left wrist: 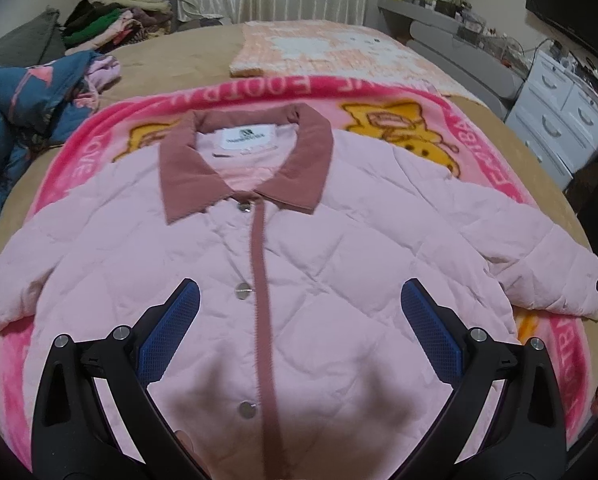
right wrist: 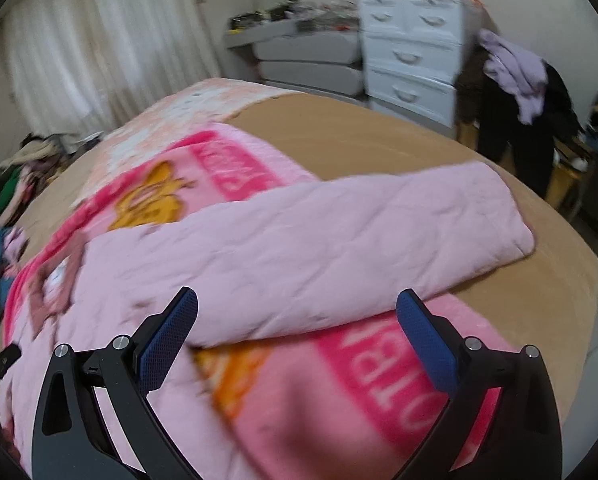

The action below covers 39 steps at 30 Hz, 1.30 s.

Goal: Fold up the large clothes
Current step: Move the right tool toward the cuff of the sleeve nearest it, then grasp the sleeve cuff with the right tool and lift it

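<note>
Here, pink quilted jacket (left wrist: 299,248) lies front-up and buttoned on the pink cartoon blanket (left wrist: 571,344), collar (left wrist: 243,164) toward the far side. Left gripper (left wrist: 299,320) over the jacket's lower front, fingers spread wide, holding nothing. Right gripper (right wrist: 297,328) beside the jacket's sleeve (right wrist: 379,224), fingers wide, holding nothing. Blue patterned garment (left wrist: 15,120) beyond the jacket's other sleeve
</note>
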Available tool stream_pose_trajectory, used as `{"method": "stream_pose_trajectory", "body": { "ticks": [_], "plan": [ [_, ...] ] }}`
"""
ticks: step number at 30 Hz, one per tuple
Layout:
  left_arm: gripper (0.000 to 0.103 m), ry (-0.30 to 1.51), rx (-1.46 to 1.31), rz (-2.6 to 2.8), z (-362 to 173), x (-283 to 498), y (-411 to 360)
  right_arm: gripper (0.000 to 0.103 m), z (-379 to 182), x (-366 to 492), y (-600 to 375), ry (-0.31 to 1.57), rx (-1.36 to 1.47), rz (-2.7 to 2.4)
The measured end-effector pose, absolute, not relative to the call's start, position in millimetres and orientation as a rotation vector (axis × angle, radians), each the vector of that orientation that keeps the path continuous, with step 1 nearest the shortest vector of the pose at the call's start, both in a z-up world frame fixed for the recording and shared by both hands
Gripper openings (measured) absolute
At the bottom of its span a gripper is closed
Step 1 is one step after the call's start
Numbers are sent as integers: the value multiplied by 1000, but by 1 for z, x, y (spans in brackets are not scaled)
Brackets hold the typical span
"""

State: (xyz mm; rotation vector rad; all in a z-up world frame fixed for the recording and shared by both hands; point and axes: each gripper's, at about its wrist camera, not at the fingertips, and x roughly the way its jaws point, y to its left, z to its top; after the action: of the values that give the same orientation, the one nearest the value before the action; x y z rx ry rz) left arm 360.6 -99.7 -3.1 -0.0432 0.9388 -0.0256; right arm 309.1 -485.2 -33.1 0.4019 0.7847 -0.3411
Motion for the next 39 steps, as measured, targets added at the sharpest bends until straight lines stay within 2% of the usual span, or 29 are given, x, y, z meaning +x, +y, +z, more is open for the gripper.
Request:
{"method": "stream_pose_trajectory", "body": {
  "ticks": [12, 21, 24, 26, 27, 28, 29, 32, 39],
  "plan": [
    [94, 1005, 5, -25, -42, 372, -117, 99, -112, 307, -585, 868, 711, -527],
    [94, 1019, 20, 27, -47, 382, -109, 98, -136, 318, -641, 750, 944, -522],
    [94, 1014, 15, 38, -43, 383, -103, 82, -136, 324, -656, 716, 1004, -530],
    [94, 1010, 16, 49, -40, 382, -100, 56, -135, 325, -662, 699, 1023, -529],
    [94, 1010, 16, 57, -38, 382, -97, 49, -132, 326, -665, 684, 1031, -517],
    [94, 1010, 16, 65, -36, 381, -95, 36, -126, 329, -665, 670, 1015, -501],
    [94, 1010, 11, 72, -33, 381, -92, 28, -119, 331, -664, 664, 985, -489],
    [94, 1006, 6, 86, -22, 381, -86, 22, -74, 342, -645, 604, 834, -397],
    [94, 962, -12, 89, 15, 374, -71, 19, 27, 349, -589, 461, 590, -244]
  ]
}}
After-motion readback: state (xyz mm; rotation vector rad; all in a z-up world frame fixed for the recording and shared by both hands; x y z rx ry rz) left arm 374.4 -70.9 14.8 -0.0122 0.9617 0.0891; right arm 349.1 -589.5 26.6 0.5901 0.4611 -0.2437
